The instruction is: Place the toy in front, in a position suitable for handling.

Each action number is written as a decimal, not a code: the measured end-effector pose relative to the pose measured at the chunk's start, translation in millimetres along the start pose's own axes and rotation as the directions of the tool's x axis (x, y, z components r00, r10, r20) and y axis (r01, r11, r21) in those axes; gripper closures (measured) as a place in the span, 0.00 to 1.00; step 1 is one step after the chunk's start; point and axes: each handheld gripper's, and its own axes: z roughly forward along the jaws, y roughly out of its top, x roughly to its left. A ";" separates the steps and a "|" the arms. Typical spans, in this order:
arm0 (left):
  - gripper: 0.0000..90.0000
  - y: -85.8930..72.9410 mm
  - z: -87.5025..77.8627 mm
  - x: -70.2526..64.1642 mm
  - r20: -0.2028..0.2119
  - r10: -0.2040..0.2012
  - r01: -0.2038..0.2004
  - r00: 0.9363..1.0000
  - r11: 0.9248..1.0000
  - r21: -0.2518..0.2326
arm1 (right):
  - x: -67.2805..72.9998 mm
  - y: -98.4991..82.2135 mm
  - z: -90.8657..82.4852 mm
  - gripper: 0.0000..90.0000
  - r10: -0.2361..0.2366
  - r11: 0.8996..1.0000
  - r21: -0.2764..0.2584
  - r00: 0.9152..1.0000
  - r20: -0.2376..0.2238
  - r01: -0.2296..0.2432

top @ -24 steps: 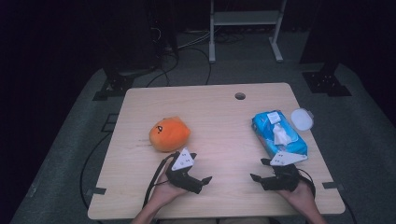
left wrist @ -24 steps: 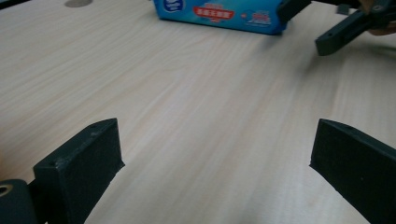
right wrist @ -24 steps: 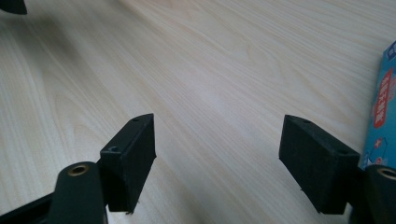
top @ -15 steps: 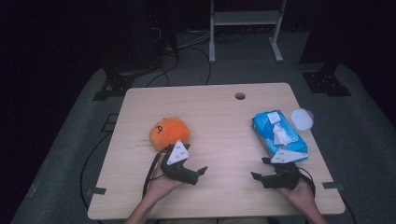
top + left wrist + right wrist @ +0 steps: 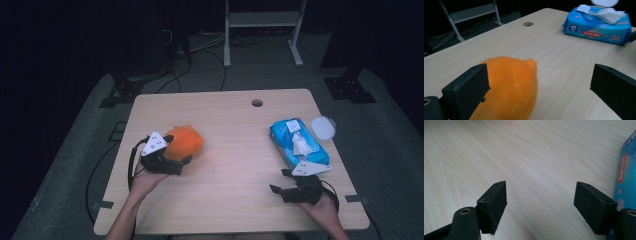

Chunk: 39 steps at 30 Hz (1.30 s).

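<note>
Left gripper [image 5: 186,159] jaws wide around orange plush toy [image 5: 183,142], right gripper [image 5: 278,181] wide, empty, just below blue wipes pack [image 5: 298,142], pale wooden table [image 5: 235,175], dark room.

My left gripper [image 5: 176,161] sits just before the soft orange plush toy [image 5: 184,142] on the left of the pale wooden bench [image 5: 230,125]. The blue wet-wipe pack [image 5: 298,142] lies far right, my right gripper [image 5: 281,181] just before it.
</note>
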 end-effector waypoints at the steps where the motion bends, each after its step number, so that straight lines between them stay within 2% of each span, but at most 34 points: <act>1: 0.02 -0.7 0.0 3.7 -0.007 0.000 0.000 1.000 1.000 0.003 | 1.8 1.0 0.9 0.28 -0.010 1.000 0.003 1.000 -0.003 0.010; 6: 0.02 -6.9 4.7 24.2 -0.029 -0.026 0.026 0.999 0.999 0.019 | 3.6 1.4 2.2 0.28 -0.009 1.000 0.007 1.000 -0.002 0.009; 9: 0.02 -10.5 9.7 37.5 -0.019 -0.053 0.054 0.998 0.998 0.022 | 4.7 -0.1 2.1 0.28 -0.018 1.000 0.011 1.000 0.001 0.018; 14: 0.02 -10.6 18.4 46.3 -0.022 -0.055 0.056 0.998 0.998 0.041 | 3.6 -0.7 1.9 0.28 -0.011 1.000 0.012 1.000 -0.002 0.011; 16: 0.02 -10.6 24.9 51.3 -0.010 -0.076 0.077 0.997 0.996 0.053 | 3.7 -0.9 1.8 0.28 -0.012 1.000 0.014 1.000 -0.003 0.012; 19: 0.02 -10.5 32.7 54.4 -0.032 -0.072 0.074 0.997 0.994 0.079 | 4.1 -0.1 -0.4 0.28 -0.025 1.000 0.010 1.000 0.003 0.025; 22: 0.02 -15.9 42.3 60.0 -0.029 -0.107 0.110 0.994 0.987 0.114 | 2.3 -0.1 -1.7 0.28 -0.016 1.000 0.002 1.000 0.002 0.016; 25: 0.02 -26.2 51.5 64.8 -0.019 -0.137 0.138 0.990 0.978 0.157 | 3.0 -0.7 0.8 0.28 -0.026 0.999 0.018 1.000 -0.003 0.026; 26: 0.02 -31.0 54.0 65.3 -0.009 -0.167 0.167 0.986 0.975 0.147 | 4.0 -0.5 1.4 0.29 -0.035 0.999 0.022 0.999 -0.004 0.035; 29: 0.01 -35.0 55.9 65.2 -0.012 -0.190 0.190 0.982 0.972 0.135 | 6.5 0.4 2.1 0.29 -0.038 0.999 0.019 0.999 -0.006 0.038; 34: 0.00 -34.2 57.3 61.9 -0.019 -0.154 0.155 0.988 0.977 0.148 | 8.0 0.9 2.5 0.29 -0.044 0.999 0.024 0.999 -0.007 0.045; 39: 0.00 -34.6 59.4 55.6 -0.022 -0.130 0.132 0.991 0.975 0.176 | 11.2 1.7 4.7 0.29 -0.054 0.998 0.033 0.998 -0.013 0.055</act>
